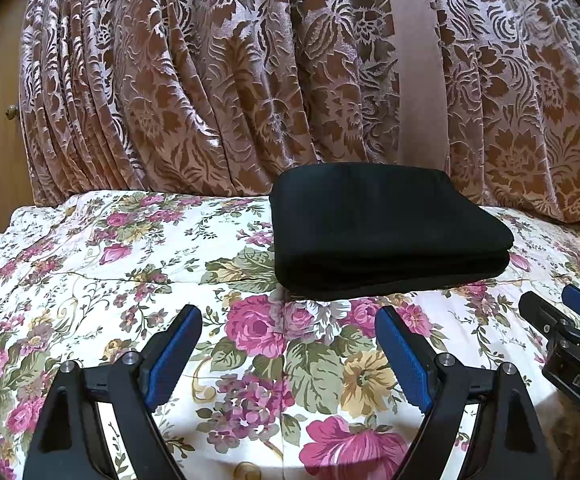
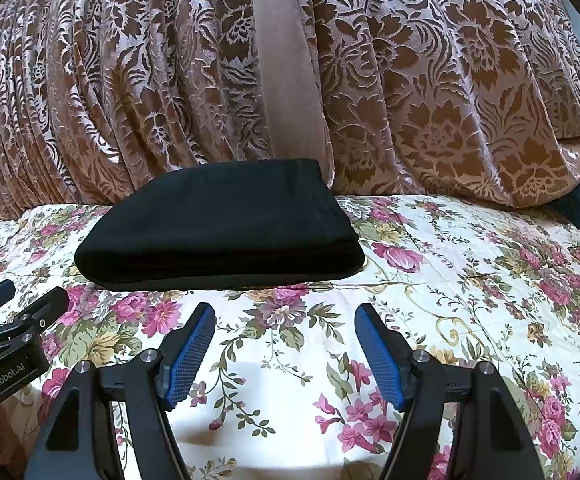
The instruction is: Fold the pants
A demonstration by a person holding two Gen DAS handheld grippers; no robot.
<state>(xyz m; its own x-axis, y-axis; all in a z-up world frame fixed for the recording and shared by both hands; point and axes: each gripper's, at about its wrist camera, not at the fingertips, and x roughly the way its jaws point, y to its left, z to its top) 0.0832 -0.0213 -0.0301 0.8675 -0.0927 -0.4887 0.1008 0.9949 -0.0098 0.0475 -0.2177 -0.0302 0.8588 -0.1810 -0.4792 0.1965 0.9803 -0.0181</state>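
Floral bedding (image 1: 89, 248) covers the work surface, with a heavy patterned brown curtain (image 1: 169, 80) hanging close behind it. Nearest the cameras, the left gripper (image 1: 290, 356) hangs above the bedding with its blue pads spread wide and nothing between them; the right gripper (image 2: 285, 348) beside it is likewise open and empty. Just beyond both, the black pants (image 1: 378, 224) lie as a compact, layered rectangle, apart from either gripper, with the far edge at or very near the curtain, though the dark cloth makes that hard to judge. The folding looks finished. From here, the risk is a careless reach: a finger catching the top layer would drag it and loosen the stack on this soft, yielding surface.
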